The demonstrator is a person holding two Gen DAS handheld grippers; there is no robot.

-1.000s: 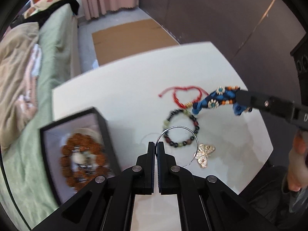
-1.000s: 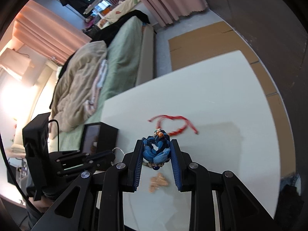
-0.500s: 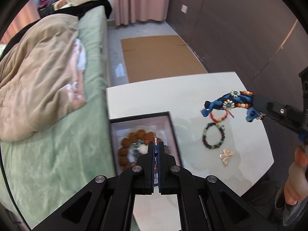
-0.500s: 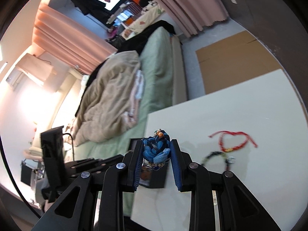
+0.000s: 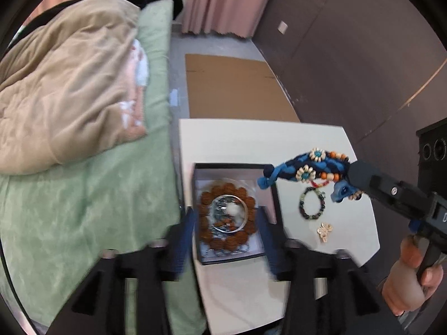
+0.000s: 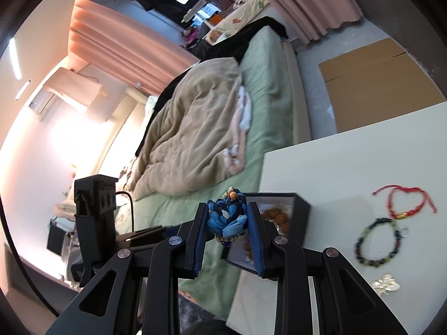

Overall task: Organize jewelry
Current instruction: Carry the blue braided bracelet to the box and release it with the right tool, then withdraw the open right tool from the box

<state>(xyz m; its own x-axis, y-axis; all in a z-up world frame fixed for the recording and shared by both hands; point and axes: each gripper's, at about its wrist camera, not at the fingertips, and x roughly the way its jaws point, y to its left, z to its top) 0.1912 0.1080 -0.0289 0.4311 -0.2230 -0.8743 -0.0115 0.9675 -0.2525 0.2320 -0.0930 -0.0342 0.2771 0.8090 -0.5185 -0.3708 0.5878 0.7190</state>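
My left gripper [image 5: 227, 223] is open and empty above the black jewelry box [image 5: 268, 212], which holds a brown bead bracelet [image 5: 205, 217] and a silver bangle [image 5: 229, 212]. My right gripper [image 6: 227, 223] is shut on a blue braided bracelet [image 6: 226, 217], seen in the left wrist view [image 5: 307, 169] held above the box's right edge. On the white table [image 5: 240, 136] lie a dark bead bracelet [image 5: 311, 203], a red cord bracelet [image 6: 402, 202] and a gold butterfly brooch [image 5: 324, 231].
A bed with a green sheet [image 5: 83, 209] and a beige duvet [image 5: 69, 83] lies close along the table's left side. Brown cardboard [image 5: 237, 83] covers the floor beyond the table. A dark wall [image 5: 349, 42] stands to the right.
My left gripper has opened and let the silver bangle go into the box. My right gripper has carried the blue bracelet left, toward the box.
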